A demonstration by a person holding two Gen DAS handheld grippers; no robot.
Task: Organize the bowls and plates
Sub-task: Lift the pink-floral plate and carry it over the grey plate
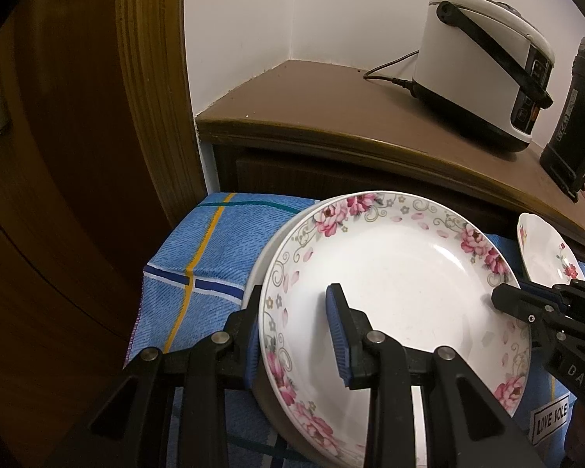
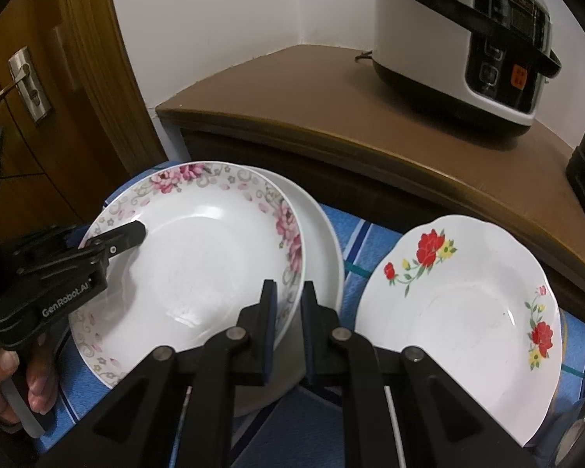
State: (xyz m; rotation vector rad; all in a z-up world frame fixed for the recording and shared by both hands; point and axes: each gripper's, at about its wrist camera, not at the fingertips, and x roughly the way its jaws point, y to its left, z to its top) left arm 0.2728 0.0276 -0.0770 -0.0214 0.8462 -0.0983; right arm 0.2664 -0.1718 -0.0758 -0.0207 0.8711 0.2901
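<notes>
The round pink-flowered white porcelain plate [image 1: 401, 292], stacked on a plain white plate [image 2: 323, 234] over the blue checked cloth [image 1: 199, 249], is pinched at its rim by the left tongs [image 1: 296, 335] and right tongs [image 2: 288, 312]. If unevenly lifted, it could slip and chip.

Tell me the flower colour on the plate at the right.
Red flowers, with small yellow ones and green stems, on the scalloped plate; right wrist view shows it best.
</notes>
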